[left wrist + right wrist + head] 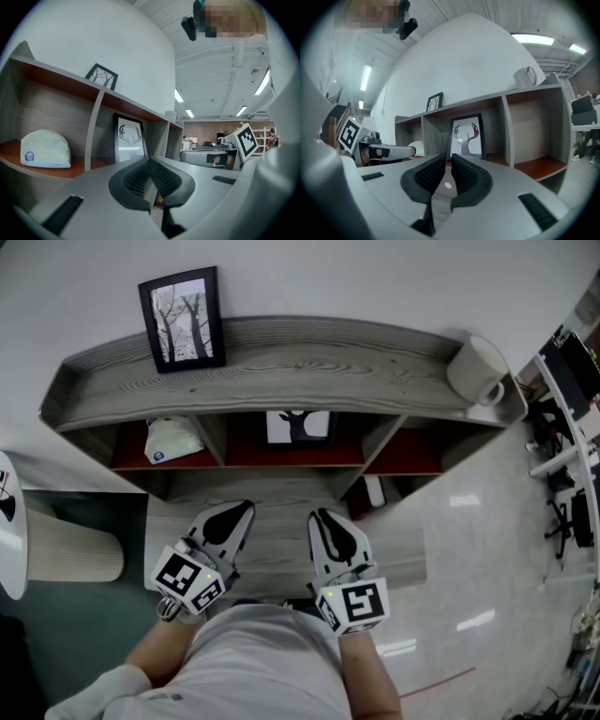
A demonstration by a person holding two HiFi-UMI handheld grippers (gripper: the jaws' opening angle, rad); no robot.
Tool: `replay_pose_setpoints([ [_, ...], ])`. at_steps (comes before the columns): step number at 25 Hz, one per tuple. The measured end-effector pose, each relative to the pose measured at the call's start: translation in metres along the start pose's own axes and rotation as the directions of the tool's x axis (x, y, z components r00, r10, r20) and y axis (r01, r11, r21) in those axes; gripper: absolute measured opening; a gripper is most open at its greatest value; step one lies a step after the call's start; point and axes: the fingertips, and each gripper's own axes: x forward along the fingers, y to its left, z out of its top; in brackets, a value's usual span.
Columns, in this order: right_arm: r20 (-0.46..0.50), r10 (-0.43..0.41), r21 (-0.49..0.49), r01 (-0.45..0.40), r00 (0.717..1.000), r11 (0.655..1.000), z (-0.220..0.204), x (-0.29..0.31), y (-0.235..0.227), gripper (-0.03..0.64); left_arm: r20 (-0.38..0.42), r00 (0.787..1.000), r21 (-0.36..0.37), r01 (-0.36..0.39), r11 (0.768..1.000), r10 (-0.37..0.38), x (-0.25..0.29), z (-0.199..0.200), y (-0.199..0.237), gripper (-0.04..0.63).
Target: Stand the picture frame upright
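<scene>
Picture frame (298,427), the one with the antler print, is on its bottom edge in the middle compartment of the shelf (309,362), face out toward us, and it looks properly upright from both gripper views; whether its back touches the shelf's rear wall, I can't tell. Sweeping from the shelf's left end: a pale pouch (173,440) sits in the left compartment, and above it on the shelf's top board a second frame with a tree print (183,319) stands near the wall. Centre compartment, our antler frame, nothing touching it. Over at the shelf's right end, a white mug (476,371) on the top board, and the right compartment bare as far as I can see. Now the tools, both well out in front of the shelf, close to the person's body. The left gripper (239,512) has its jaws pressed together with nothing caught between the pads. The right gripper (323,519) shows a narrow gap between its pads, and that gap is empty too; it points at the shelf's middle compartment. My read: the job looks done, with the frame up and both tools clear of it. All that's left is seeing that it holds steady without support.
</scene>
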Motion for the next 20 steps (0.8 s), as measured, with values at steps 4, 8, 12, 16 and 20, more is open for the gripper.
replay_pose_setpoints([
  [4, -0.003, 0.008, 0.008, -0.008, 1.000, 1.000, -0.004, 0.000, 0.006, 0.052, -0.019, 1.000, 0.011, 0.012, 1.000, -0.012, -0.001, -0.004, -0.003, 0.017],
  [8, 0.001, 0.021, 0.004, -0.021, 1.000, 1.000, -0.003, 0.003, 0.010, 0.052, -0.027, 1.000, 0.011, 0.010, 1.000, -0.010, -0.001, -0.006, -0.003, 0.017],
  [12, -0.005, 0.025, 0.000, -0.025, 1.000, 1.000, -0.005, 0.005, 0.011, 0.052, -0.032, 0.999, 0.004, 0.008, 1.000, -0.008, -0.002, -0.009, 0.000, 0.017],
  [16, -0.017, 0.019, 0.028, -0.018, 1.000, 0.999, -0.009, 0.005, 0.007, 0.046, -0.035, 0.999, -0.006, 0.006, 1.000, -0.006, -0.003, -0.011, 0.001, 0.017],
  [20, -0.017, 0.012, 0.029, -0.012, 1.000, 1.000, -0.009, 0.004, 0.005, 0.046, -0.040, 0.999, -0.013, 0.006, 1.000, -0.006, -0.002, -0.012, 0.000, 0.017],
])
